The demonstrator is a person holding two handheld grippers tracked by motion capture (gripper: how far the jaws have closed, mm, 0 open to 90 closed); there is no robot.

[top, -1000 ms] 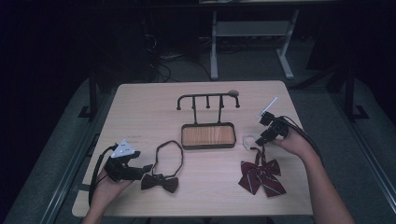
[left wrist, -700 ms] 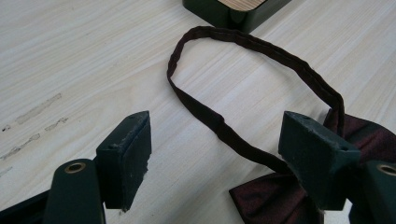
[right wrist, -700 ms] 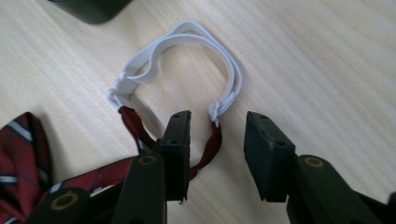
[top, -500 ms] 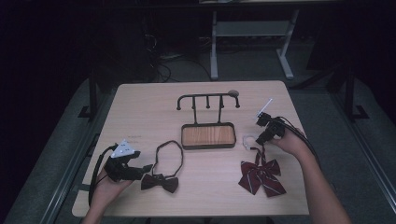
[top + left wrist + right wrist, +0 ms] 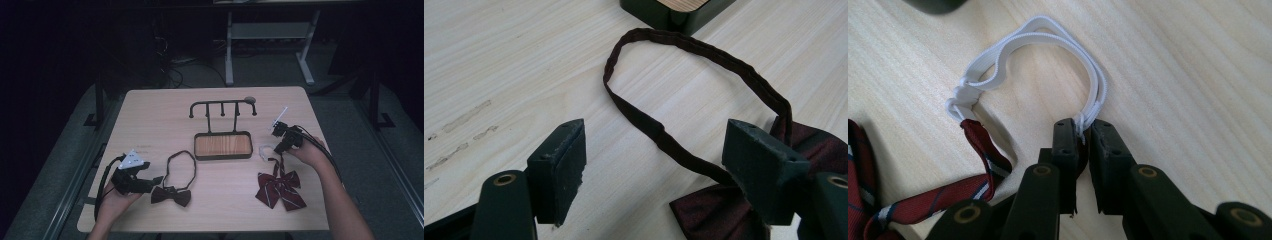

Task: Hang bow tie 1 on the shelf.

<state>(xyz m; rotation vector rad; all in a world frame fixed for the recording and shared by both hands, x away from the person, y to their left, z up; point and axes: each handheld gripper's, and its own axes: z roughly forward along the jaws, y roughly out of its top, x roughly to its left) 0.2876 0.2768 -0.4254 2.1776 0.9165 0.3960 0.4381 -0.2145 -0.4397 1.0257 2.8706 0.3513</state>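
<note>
I'm pinching the white elastic loop point(image 5: 1048, 55) of the striped red bow tie point(image 5: 279, 187) with my right gripper point(image 5: 1084, 131), jaws pressed together, right of the wooden tray point(image 5: 222, 145). My left gripper point(image 5: 656, 165) is hovering spread wide over the dark bow tie's strap point(image 5: 684, 80) near the table's point(image 5: 160, 115) front edge

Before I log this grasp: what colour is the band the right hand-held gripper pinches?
White elastic band, clearest in the right gripper view.
</note>
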